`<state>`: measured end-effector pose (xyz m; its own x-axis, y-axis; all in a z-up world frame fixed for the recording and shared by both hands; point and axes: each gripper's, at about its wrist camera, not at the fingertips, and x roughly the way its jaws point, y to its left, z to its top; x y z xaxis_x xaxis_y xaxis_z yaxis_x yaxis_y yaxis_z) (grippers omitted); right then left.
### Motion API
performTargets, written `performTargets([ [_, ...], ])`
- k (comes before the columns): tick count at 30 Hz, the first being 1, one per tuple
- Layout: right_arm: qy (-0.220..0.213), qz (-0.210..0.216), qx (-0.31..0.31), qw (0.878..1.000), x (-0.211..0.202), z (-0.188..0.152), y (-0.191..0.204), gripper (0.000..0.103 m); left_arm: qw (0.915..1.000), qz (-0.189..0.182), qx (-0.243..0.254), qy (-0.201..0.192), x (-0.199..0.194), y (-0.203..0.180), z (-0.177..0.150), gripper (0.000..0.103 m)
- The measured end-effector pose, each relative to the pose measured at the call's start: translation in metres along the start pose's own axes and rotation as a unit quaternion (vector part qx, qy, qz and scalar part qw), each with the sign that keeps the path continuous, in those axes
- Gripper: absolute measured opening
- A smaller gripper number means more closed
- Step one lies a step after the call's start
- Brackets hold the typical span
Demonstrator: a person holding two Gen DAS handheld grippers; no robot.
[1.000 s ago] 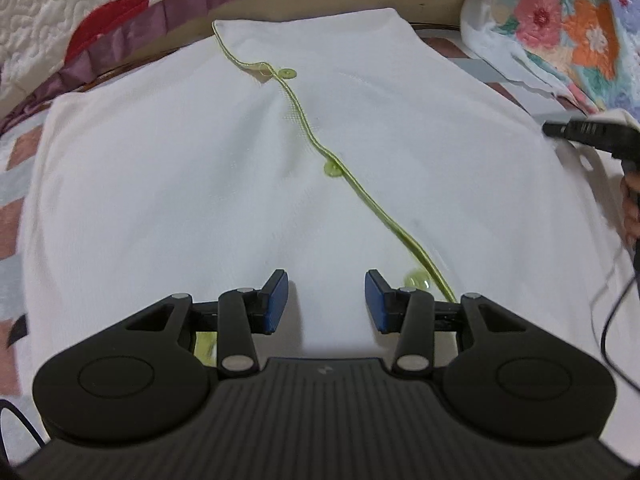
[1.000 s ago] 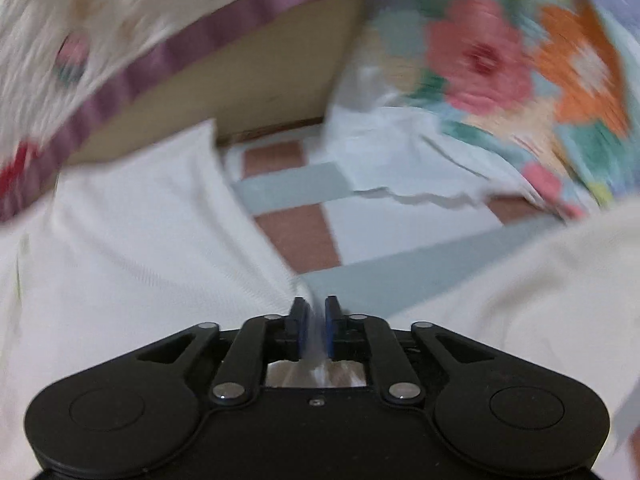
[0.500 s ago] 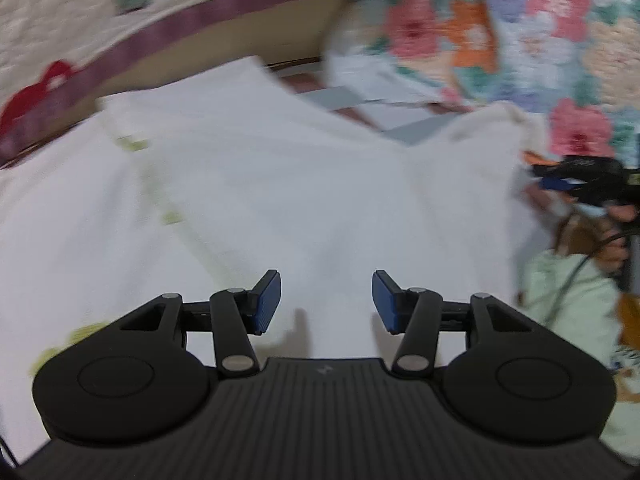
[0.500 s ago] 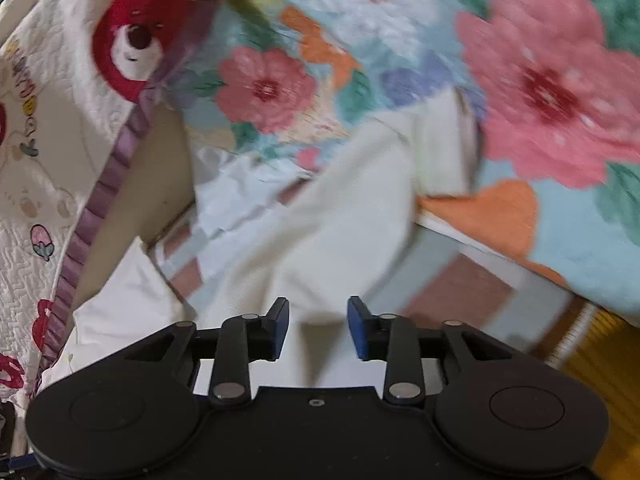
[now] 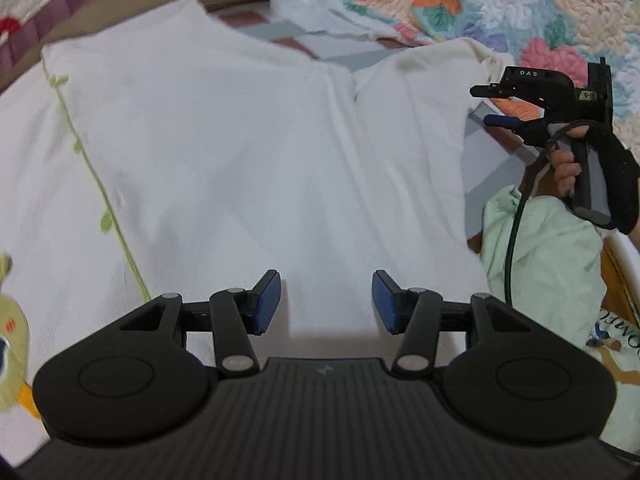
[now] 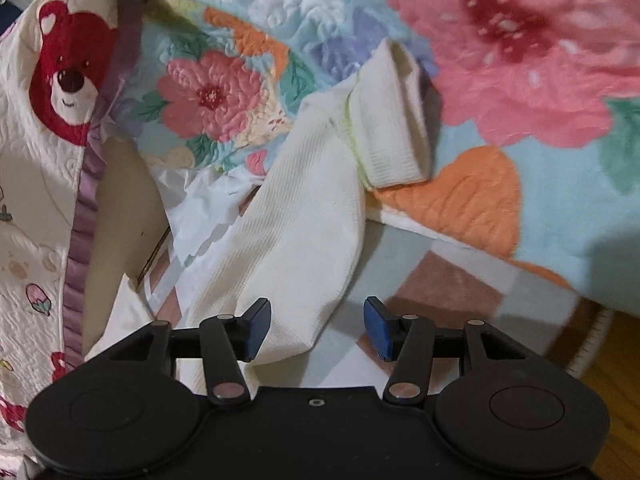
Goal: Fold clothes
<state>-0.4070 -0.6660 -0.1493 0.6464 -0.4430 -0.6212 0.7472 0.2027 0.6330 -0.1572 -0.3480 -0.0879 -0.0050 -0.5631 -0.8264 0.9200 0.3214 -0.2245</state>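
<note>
Left wrist view: your left gripper hovers, jaws spread and empty, over the white garment lying flat on the bed. Your right gripper, jaws opening, has its sleeve lying loose between them.

The white garment is matt, finely ribbed knit cloth with lime-green stitched trim; its sleeve ends in a ribbed cuff. The floral quilt is puffy stitched cloth. Both grippers' bodies look like matt black plastic with dull metal pivots.
</note>
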Motion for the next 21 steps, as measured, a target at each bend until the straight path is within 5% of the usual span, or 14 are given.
performTargets([
  [5,-0.035,0.03,0.021,0.999,0.014,-0.012,0.001,0.064,0.9995,-0.003,-0.03,-0.004,0.002,0.008,-0.012,0.05],
  [9,-0.061,0.091,0.095,0.989,0.028,-0.011,-0.015,0.064,0.9995,0.002,-0.031,0.0,0.003,0.007,-0.02,0.051],
  [12,-0.072,0.112,0.133,0.982,0.04,-0.008,-0.024,0.027,0.9995,0.003,-0.031,0.003,0.003,0.007,-0.023,0.051],
  [13,-0.065,0.1,0.136,0.984,0.044,-0.008,-0.023,0.003,0.9995,0.003,-0.031,0.002,0.001,0.007,-0.023,0.051],
  [17,-0.09,0.086,0.062,0.99,0.024,0.003,-0.003,0.004,0.9993,0.022,-0.03,0.0,-0.004,0.005,-0.028,0.052],
  [19,-0.099,0.117,0.026,0.988,-0.002,0.015,0.003,0.003,0.9995,0.029,-0.012,0.002,-0.003,-0.001,-0.032,0.052],
  [21,-0.1,0.08,-0.043,0.991,-0.023,0.027,0.006,0.003,0.9994,0.032,0.01,0.002,-0.003,-0.008,-0.034,0.052],
])
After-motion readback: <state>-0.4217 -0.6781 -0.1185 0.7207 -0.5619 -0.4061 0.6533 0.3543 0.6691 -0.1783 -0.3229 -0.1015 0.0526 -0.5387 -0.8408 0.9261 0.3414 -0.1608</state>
